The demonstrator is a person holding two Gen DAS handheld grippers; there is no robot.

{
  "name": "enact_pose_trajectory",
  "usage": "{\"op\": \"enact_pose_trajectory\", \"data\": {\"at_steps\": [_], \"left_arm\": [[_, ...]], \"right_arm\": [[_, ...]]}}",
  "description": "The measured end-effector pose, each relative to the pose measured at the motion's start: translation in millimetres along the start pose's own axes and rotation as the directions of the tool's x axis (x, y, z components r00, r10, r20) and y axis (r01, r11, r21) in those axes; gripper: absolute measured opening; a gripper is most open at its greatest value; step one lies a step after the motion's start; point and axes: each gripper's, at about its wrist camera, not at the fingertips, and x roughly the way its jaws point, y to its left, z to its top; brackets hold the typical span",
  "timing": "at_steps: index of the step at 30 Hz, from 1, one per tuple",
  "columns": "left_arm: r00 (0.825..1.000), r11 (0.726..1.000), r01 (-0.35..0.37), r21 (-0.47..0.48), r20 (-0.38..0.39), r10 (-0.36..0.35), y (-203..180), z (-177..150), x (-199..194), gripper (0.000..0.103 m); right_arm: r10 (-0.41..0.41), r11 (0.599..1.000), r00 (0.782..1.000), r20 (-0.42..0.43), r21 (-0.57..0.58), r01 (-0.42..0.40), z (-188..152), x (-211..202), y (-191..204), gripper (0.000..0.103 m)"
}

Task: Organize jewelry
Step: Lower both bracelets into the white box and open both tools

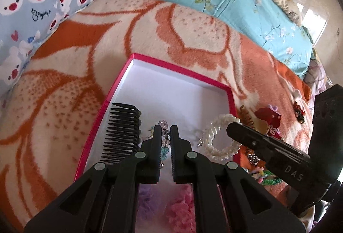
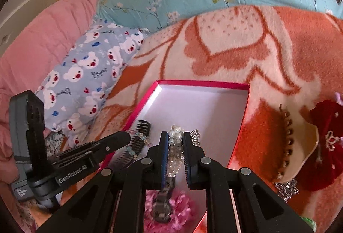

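Observation:
An open pink box [image 1: 120,81] with a white inside lies on an orange and cream blanket. My left gripper [image 1: 166,129] is shut on a bracelet of clear and blue crystal beads [image 1: 165,143] and holds it over the box's near part. From the right wrist view, the left gripper [image 2: 126,136] reaches in from the left with the crystal bracelet [image 2: 137,141] hanging at its tip. My right gripper [image 2: 175,136] is shut on a pearl bracelet [image 2: 174,147] above the box [image 2: 201,83]. In the left wrist view, the pearl bracelet [image 1: 216,138] hangs over the box's right rim from the right gripper [image 1: 230,127].
In the box lie a black comb [image 1: 122,132], a small silver piece [image 2: 195,135], a watch [image 2: 163,203], and pink [image 1: 180,207] and purple scrunchies [image 1: 145,200]. Right of it lie a beige rhinestone clip [image 2: 300,147], a red velvet bow [image 2: 328,141] and a silver chain [image 2: 287,188]. A bear-print pillow [image 2: 85,74] lies to the left.

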Motion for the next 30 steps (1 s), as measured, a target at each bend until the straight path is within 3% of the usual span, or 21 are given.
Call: {"op": "enact_pose_trajectory", "data": {"at_steps": [16,30], "left_arm": [[0.997,1.000,-0.020,-0.005,-0.069,0.020,7,-22,20,0.006],[0.996,0.999,-0.036,-0.007,-0.086,0.035,9,-28,15,0.006]], "right_arm": [[-0.032,0.999,0.991,-0.128,-0.001,0.032,-18,33,-15,0.012],[-0.040,0.999,0.989,-0.139,-0.014,0.038,-20,30,-13,0.017]]}}
